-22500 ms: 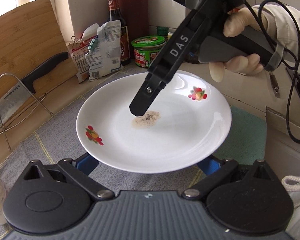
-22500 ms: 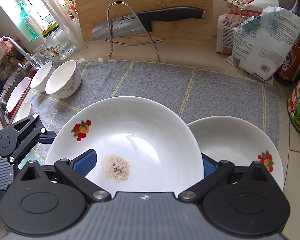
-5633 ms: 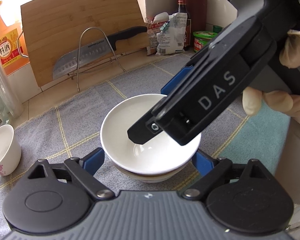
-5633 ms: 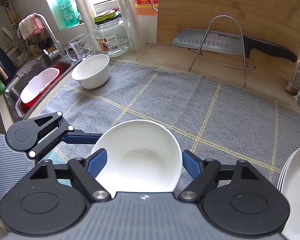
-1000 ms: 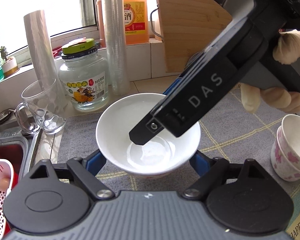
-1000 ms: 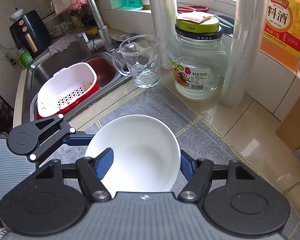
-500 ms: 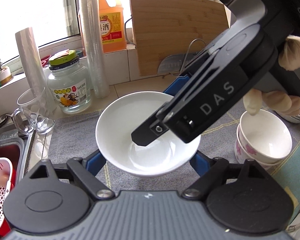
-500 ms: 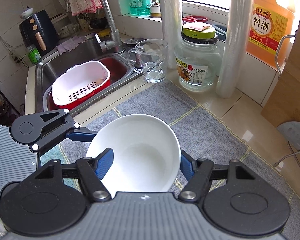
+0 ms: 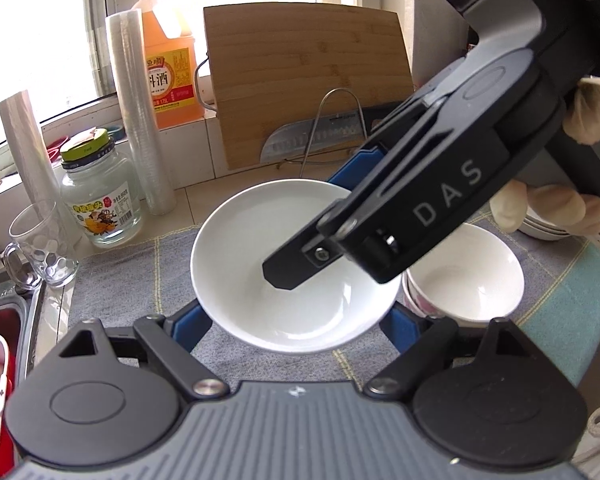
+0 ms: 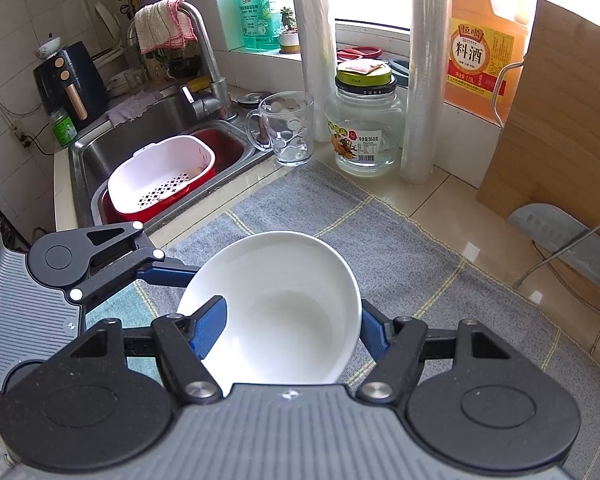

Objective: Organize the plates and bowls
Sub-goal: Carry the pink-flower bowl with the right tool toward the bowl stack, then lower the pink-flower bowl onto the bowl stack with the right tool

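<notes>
A plain white bowl [image 9: 236, 256] is held above the grey mat [image 9: 112, 280]. My left gripper [image 9: 296, 320] has its blue pads on both sides of the bowl. My right gripper [image 10: 288, 320] grips the bowl's rim [image 10: 272, 312], one finger inside and one outside; its finger [image 9: 300, 268] reaches into the bowl in the left wrist view. A stack of floral bowls [image 9: 464, 280] stands on the mat just right of the held bowl. Stacked plates [image 9: 544, 226] show partly behind the right hand.
A glass mug [image 10: 286, 132], a jar [image 10: 364, 128], film rolls [image 10: 420, 80] and a cooking-wine jug [image 10: 484, 48] line the back. A cutting board [image 9: 308, 80] and knife on a rack [image 9: 324, 136] stand behind. The sink [image 10: 152, 144] with a white colander [image 10: 160, 176] is left.
Both grippers have carried the white bowl rightward along the counter. The stacked floral bowls are now right beside it, and the sink has slid further to the left.
</notes>
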`<state>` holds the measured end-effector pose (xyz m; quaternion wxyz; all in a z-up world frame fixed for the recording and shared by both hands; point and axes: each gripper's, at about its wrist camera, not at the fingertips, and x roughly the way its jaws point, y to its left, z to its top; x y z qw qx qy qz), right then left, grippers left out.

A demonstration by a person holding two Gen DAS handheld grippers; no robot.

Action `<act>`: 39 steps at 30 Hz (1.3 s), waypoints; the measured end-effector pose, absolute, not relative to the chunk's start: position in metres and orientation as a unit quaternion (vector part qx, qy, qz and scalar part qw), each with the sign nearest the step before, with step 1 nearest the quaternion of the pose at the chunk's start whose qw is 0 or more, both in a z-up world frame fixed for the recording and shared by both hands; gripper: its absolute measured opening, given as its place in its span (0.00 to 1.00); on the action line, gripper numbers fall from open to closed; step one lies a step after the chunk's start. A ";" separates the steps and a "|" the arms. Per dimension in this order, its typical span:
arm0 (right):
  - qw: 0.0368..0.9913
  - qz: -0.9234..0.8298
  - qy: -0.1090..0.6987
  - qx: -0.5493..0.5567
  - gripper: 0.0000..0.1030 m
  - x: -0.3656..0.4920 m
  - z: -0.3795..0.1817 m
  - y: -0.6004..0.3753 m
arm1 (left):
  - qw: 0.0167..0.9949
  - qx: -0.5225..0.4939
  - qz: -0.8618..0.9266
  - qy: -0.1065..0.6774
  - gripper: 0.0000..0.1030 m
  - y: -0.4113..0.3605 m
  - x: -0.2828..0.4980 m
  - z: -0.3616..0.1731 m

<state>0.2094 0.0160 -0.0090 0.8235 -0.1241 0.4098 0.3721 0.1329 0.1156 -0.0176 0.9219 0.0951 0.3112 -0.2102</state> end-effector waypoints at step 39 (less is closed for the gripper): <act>0.878 0.236 0.410 -0.070 0.73 0.153 -0.003 -0.113 | 0.880 0.136 -0.348 0.292 0.86 0.008 0.124 -0.022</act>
